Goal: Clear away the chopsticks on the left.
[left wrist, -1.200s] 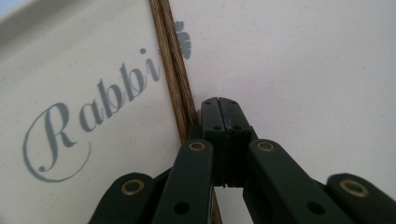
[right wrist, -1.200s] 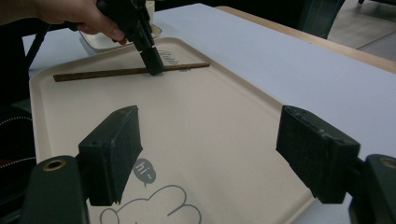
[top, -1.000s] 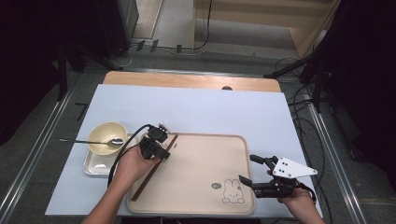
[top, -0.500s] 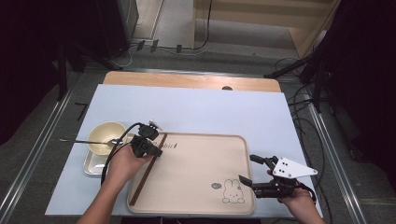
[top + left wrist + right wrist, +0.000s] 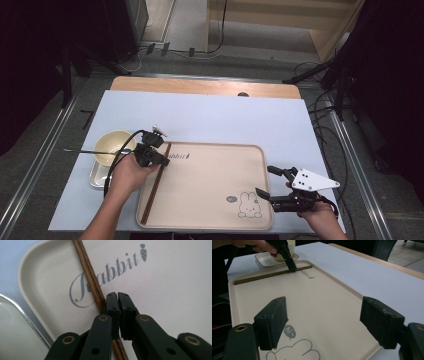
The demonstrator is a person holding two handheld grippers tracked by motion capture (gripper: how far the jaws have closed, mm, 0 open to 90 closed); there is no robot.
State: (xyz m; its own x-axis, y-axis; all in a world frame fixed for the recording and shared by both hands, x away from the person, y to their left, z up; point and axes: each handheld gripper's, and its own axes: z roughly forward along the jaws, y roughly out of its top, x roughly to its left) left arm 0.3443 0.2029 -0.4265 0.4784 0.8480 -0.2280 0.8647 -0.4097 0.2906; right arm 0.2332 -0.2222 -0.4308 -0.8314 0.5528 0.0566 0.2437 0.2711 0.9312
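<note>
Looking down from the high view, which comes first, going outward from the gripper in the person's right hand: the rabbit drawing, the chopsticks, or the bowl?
From the right gripper:
1. Rabbit drawing, on the tray's near right corner, just beside the gripper.
2. Chopsticks, along the tray's left edge.
3. Bowl, off the tray, far left.

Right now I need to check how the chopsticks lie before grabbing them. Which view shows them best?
The high view: the chopsticks show full length along the tray's left side. The left gripper view shows a close stretch beside the left gripper's shut jaws. The right gripper view shows them far off.
</note>
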